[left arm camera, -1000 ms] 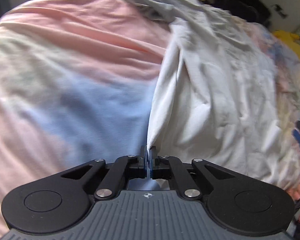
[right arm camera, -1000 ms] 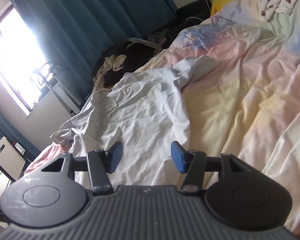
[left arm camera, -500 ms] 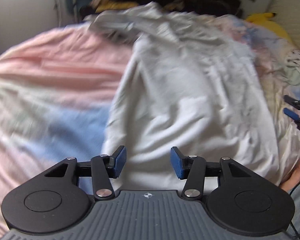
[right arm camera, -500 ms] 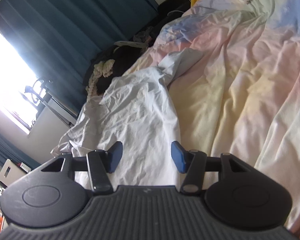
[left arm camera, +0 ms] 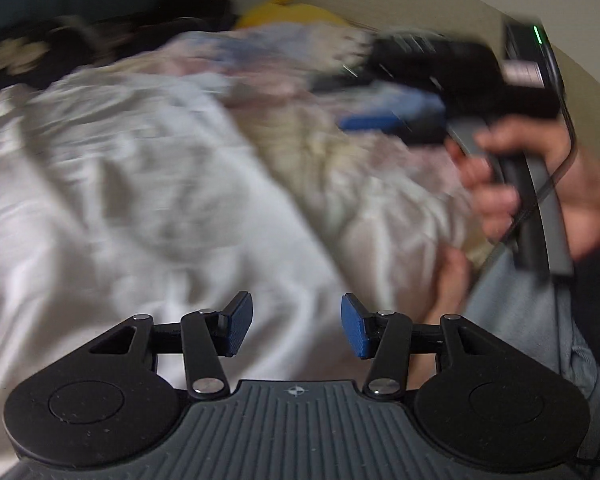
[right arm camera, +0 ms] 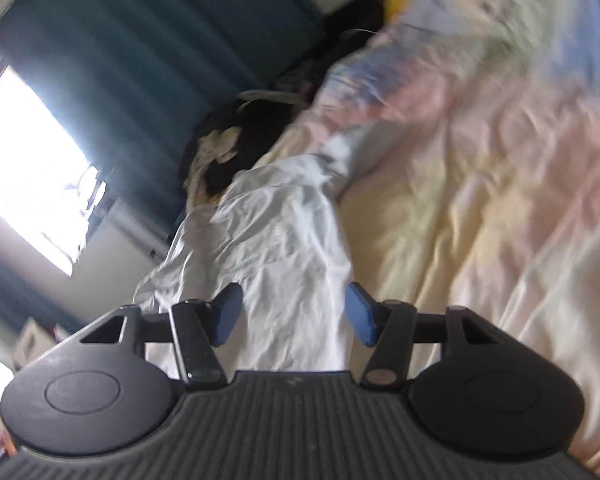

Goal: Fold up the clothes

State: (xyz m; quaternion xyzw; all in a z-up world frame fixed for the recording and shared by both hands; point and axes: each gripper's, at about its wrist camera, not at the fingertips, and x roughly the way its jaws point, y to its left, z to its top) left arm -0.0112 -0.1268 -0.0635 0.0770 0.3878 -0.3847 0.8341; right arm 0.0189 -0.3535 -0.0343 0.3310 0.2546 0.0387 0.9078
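we have our left gripper (left arm camera: 297, 326) and right gripper (right arm camera: 295, 314) both open and empty, the right's jaws just widening, over the white shirt (right arm camera: 284, 240) lying rumpled lengthwise on the pastel bedsheet (right arm camera: 480, 208), so most folding seems left.

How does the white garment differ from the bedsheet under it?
The white garment is one plain colour; the bedsheet is pastel pink, yellow and blue. The garment is a narrow strip lying on top; the bedsheet spreads wide on either side of it. Both are wrinkled, and neither is gripped.
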